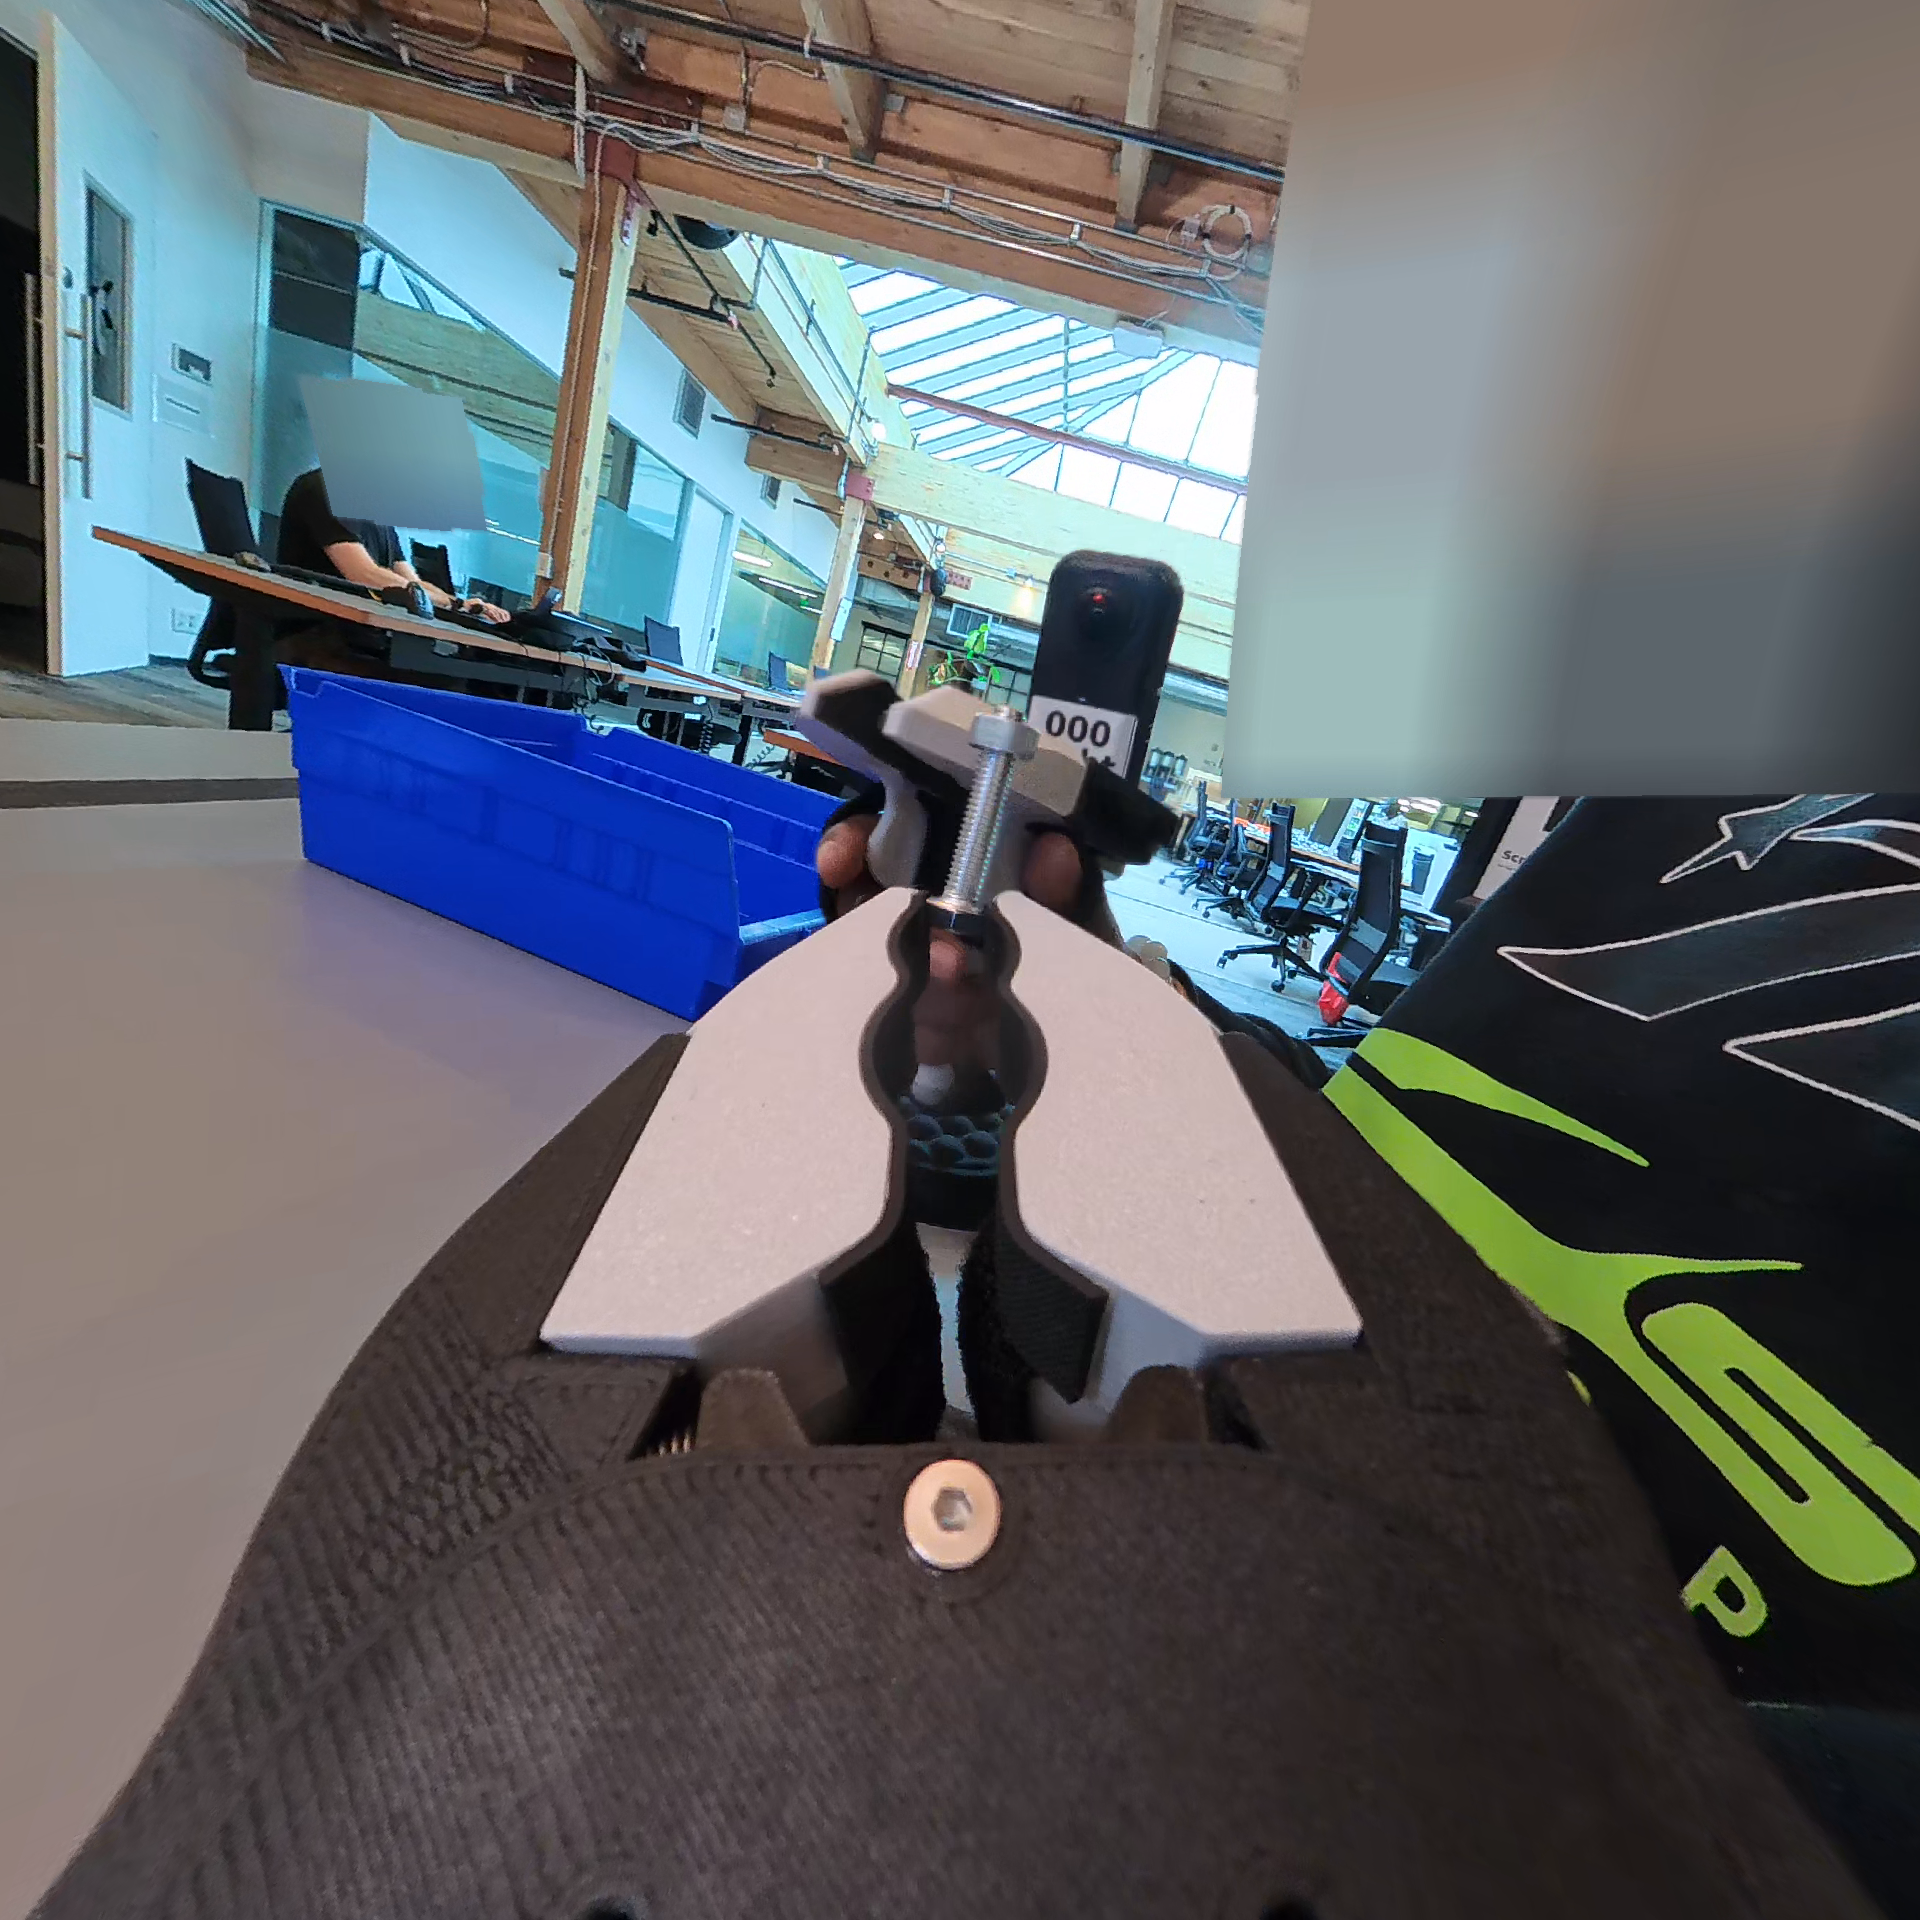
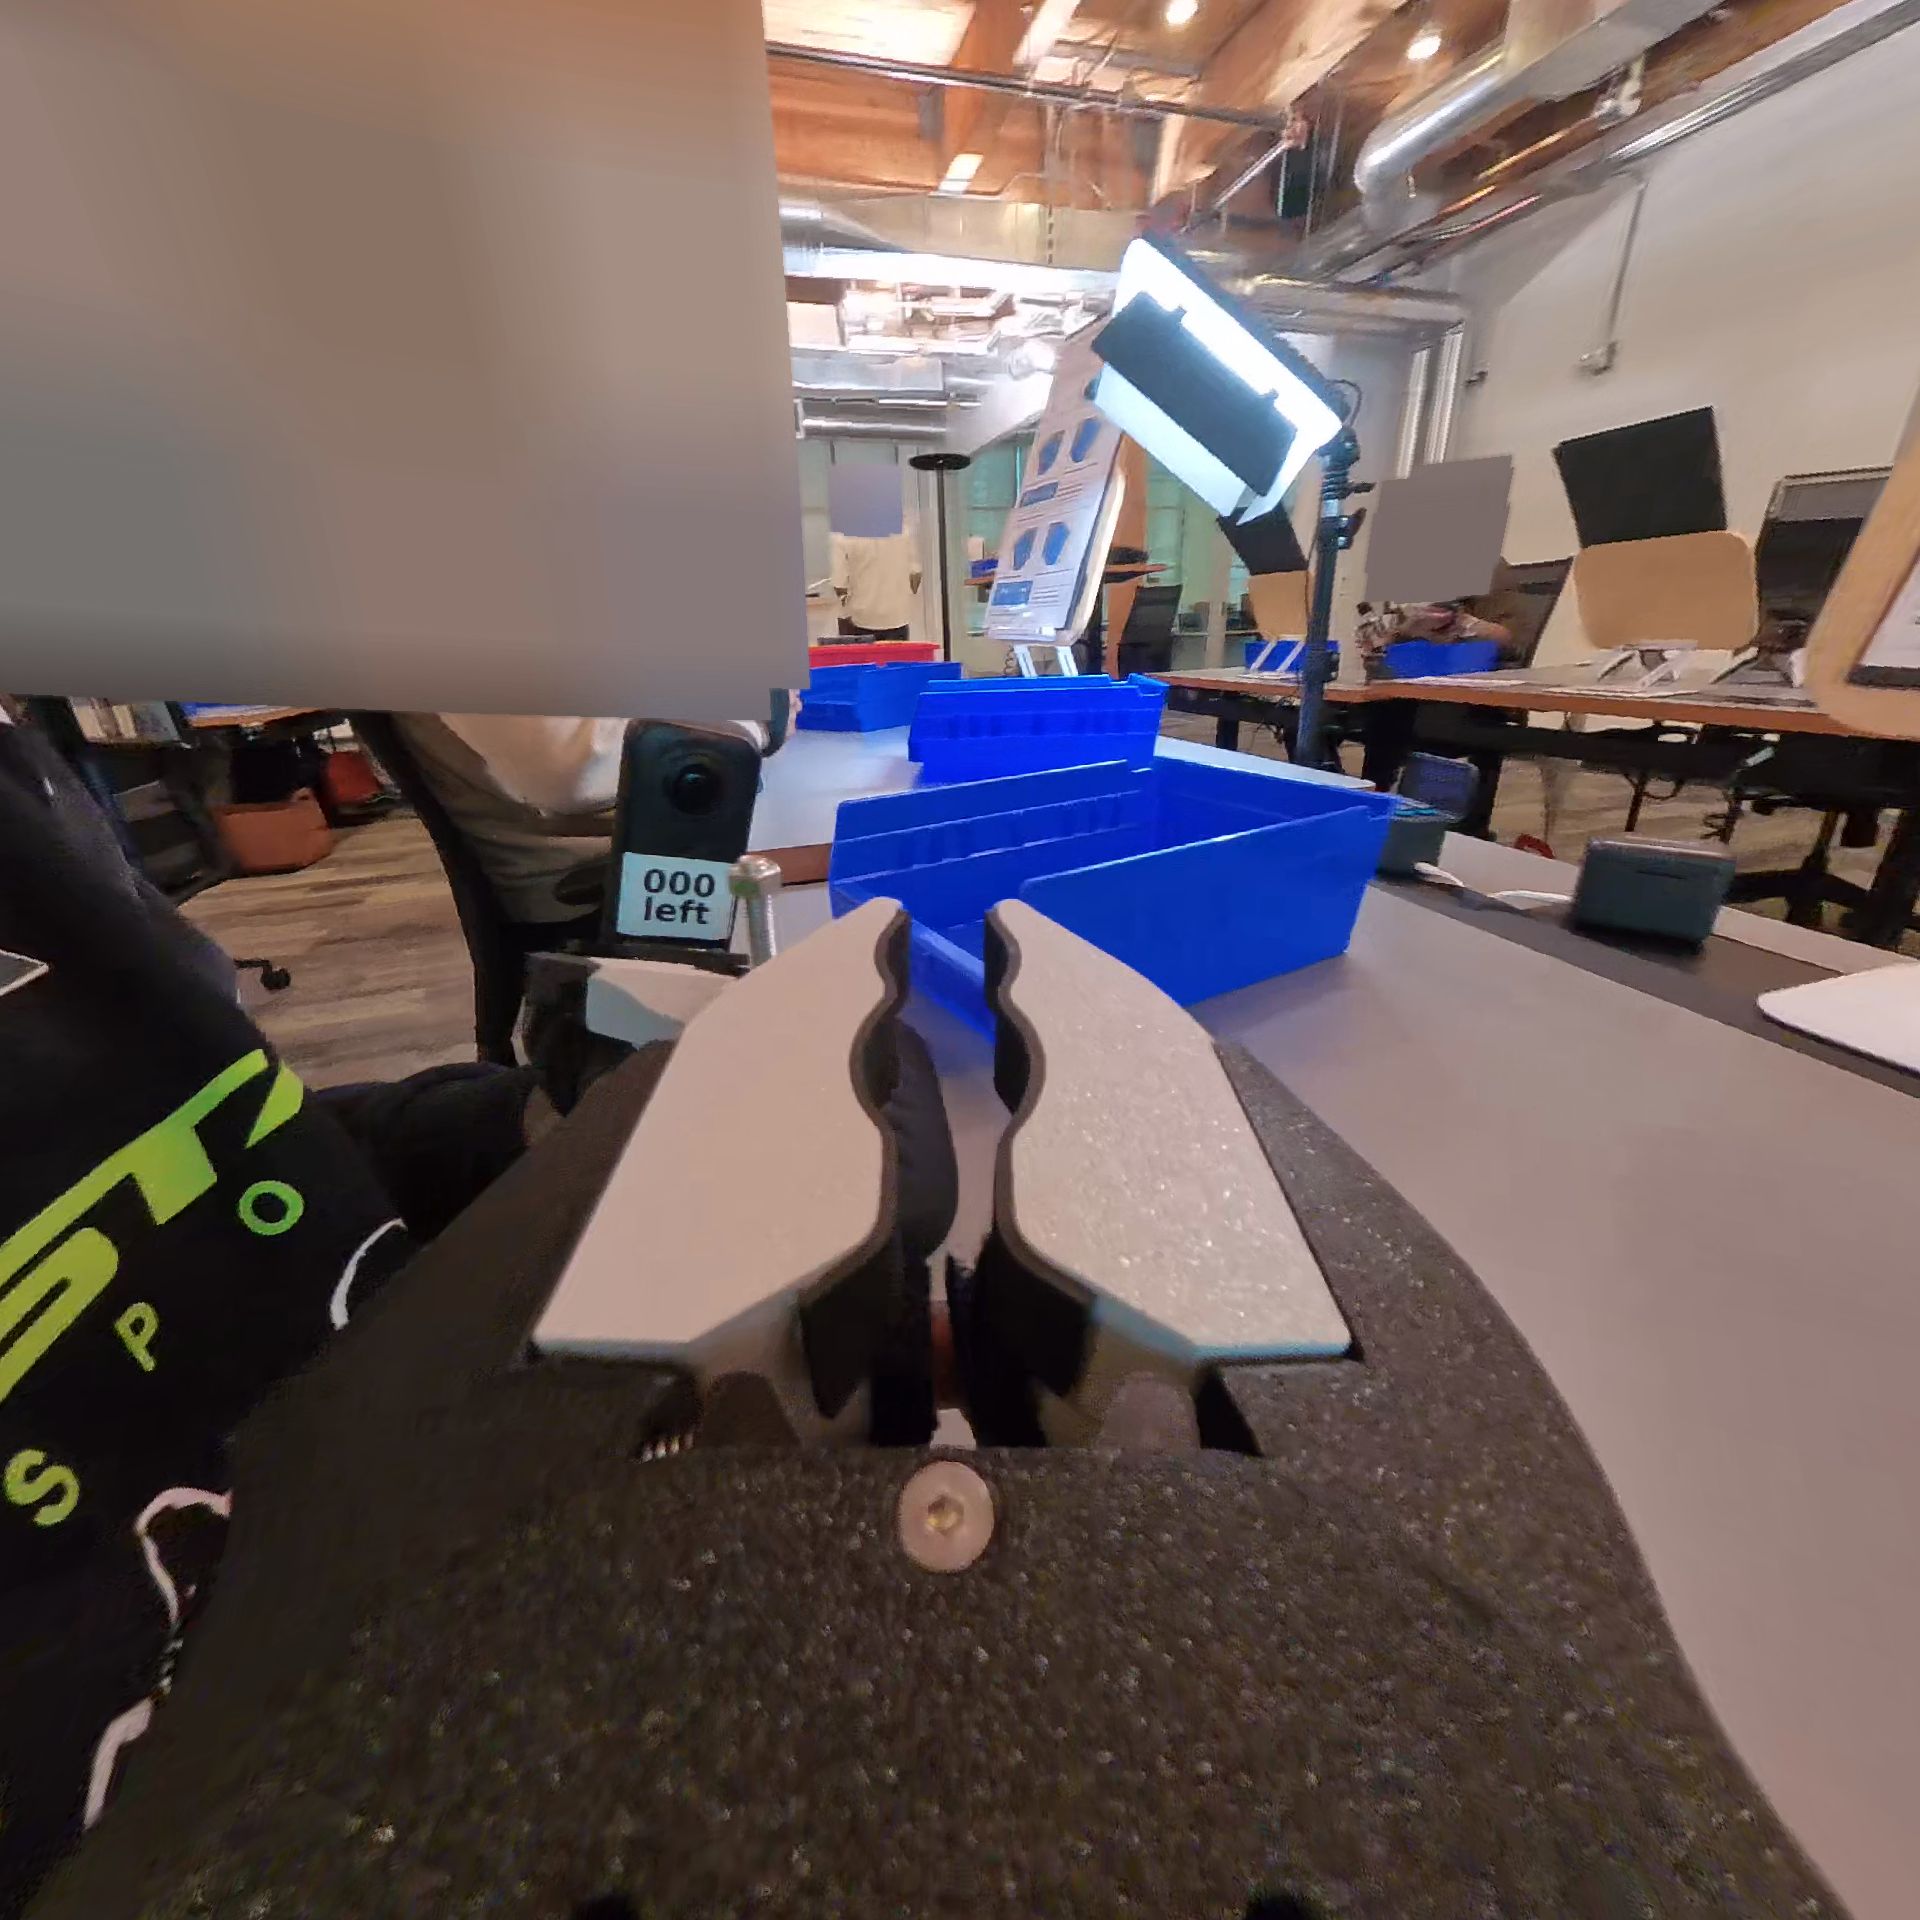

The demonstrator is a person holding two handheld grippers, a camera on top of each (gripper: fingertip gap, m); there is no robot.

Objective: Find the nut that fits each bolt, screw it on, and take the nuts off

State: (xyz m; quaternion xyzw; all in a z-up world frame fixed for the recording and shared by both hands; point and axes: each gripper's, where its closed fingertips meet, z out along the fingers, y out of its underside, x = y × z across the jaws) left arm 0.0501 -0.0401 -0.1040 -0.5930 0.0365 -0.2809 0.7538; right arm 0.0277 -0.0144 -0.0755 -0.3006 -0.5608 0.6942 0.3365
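My left gripper (image 1: 953,914) is shut on a silver bolt (image 1: 982,810) and holds it upright by its lower end, head up. A dark nut (image 1: 951,922) sits at that lower end between the fingertips. The right gripper's grey fingers (image 1: 1055,774) show close behind the bolt. In the right wrist view the bolt (image 2: 762,920) stands in the left gripper (image 2: 644,997), just left of my right gripper (image 2: 945,920). My right gripper's pads stand a little apart with nothing between them; the blue bin shows through the gap.
A blue divided bin (image 1: 520,831) (image 2: 1195,883) stands on the grey table (image 2: 1558,1143) beyond the grippers. Small grey boxes (image 2: 1652,883) and a white flat item (image 2: 1849,1013) lie at the right. A lamp stand (image 2: 1325,623) rises behind. A person's black sleeve (image 1: 1662,1143) is close by. One gripper's finger ends stand about 4 cm off the other's.
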